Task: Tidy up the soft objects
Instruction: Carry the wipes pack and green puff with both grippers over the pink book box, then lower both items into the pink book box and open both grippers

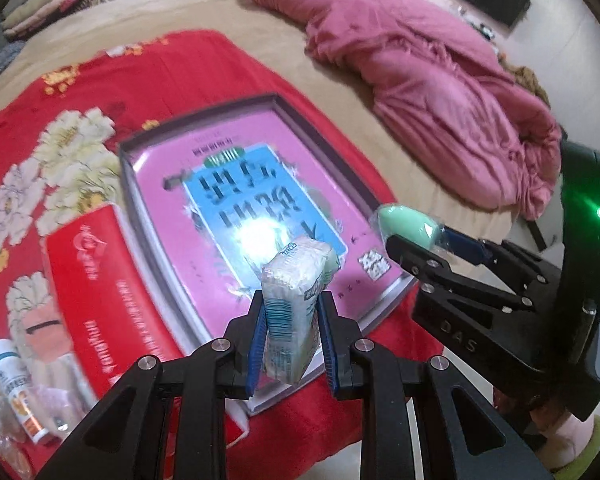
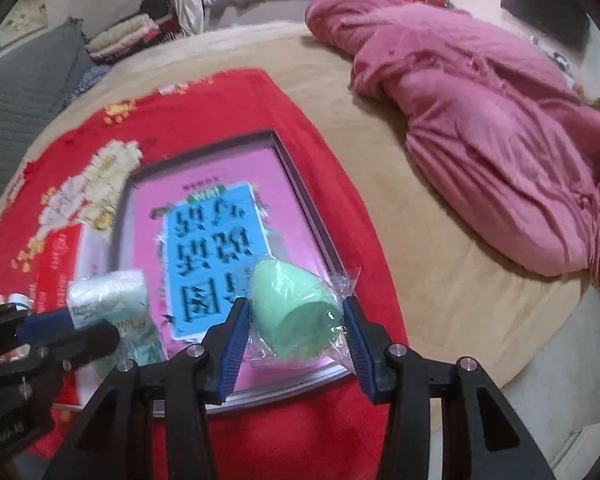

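Tan bed (image 2: 380,152); red cloth (image 2: 220,100) and pink quilt (image 2: 480,120) on it

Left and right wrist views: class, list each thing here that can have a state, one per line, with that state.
Left gripper: shut on the tissue pack.
Tissue pack: held upright above the tray.
Right gripper: shut on the green sponge.
Green sponge: in a clear wrapper, held above the tray.
Tray: open, nothing lying in it, flat on the red blanket.
Pink quilt: crumpled on the bed.
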